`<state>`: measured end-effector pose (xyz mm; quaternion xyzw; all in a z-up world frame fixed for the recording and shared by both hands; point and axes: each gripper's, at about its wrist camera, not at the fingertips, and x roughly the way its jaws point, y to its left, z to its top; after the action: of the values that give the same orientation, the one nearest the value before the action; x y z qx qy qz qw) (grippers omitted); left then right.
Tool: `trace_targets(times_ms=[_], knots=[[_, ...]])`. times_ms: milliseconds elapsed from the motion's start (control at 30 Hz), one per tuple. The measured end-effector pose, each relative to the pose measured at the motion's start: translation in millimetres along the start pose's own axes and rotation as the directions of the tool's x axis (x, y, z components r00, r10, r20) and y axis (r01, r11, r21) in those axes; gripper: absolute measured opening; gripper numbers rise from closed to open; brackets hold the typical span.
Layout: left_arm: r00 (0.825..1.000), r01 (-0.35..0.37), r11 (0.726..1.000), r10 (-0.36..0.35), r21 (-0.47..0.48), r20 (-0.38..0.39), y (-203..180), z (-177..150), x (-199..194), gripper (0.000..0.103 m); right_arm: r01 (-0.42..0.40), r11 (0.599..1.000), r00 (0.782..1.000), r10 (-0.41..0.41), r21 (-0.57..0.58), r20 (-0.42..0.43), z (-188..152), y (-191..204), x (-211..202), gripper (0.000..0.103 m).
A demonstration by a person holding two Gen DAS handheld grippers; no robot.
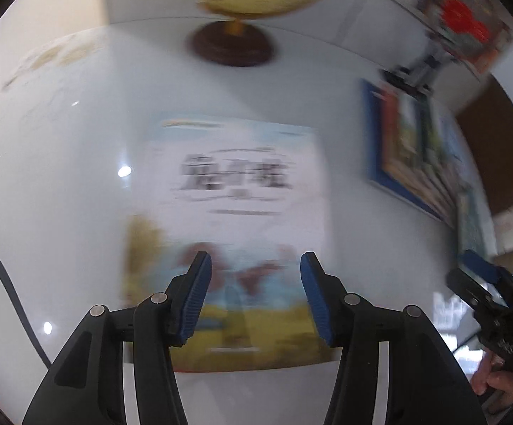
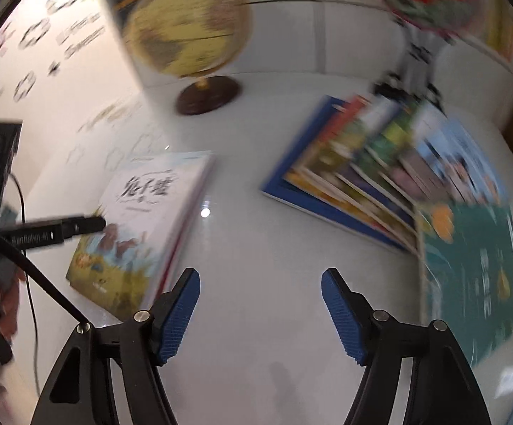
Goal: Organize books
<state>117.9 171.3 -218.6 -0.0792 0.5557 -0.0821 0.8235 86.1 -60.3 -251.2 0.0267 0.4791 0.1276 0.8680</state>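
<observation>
Books point(image 2: 380, 163) fanned on glossy white table point(image 2: 256, 265) beside globe point(image 2: 185, 35) — left gripper point(image 1: 255, 269), right gripper point(image 2: 260, 283) both agape, empty.

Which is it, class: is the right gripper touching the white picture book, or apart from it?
Apart. The right wrist view shows the right gripper open over bare table, the white picture book lying off to its left.

Left gripper point(image 1: 254, 265), right gripper point(image 2: 260, 281) (both angled down) gaping, empty.

Book cover point(image 2: 143, 219) title "兔子坡", blurred; other print unreadable
</observation>
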Motion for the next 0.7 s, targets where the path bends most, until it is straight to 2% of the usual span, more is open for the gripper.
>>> trace_targets(times_ms=[200, 400, 700], knots=[[0.997, 0.076, 0.986, -0.073, 0.149, -0.021, -65, -1, 3, 0.05, 0.004, 0.97, 1.0, -0.007, 0.244, 0.01, -25, -55, -19, 0.07], [0.993, 0.109, 0.962, -0.093, 0.252, -0.073, -109, -12, 9, 0.05, 0.023, 0.921, 0.999, -0.032, 0.39, 0.016, -57, -93, -38, 0.07], [0.991, 0.125, 0.942, -0.104, 0.311, -0.086, -149, -11, 8, 0.05, 0.011, 0.82, 0.999, -0.038, 0.572, 0.034, -97, -142, -57, 0.07]])
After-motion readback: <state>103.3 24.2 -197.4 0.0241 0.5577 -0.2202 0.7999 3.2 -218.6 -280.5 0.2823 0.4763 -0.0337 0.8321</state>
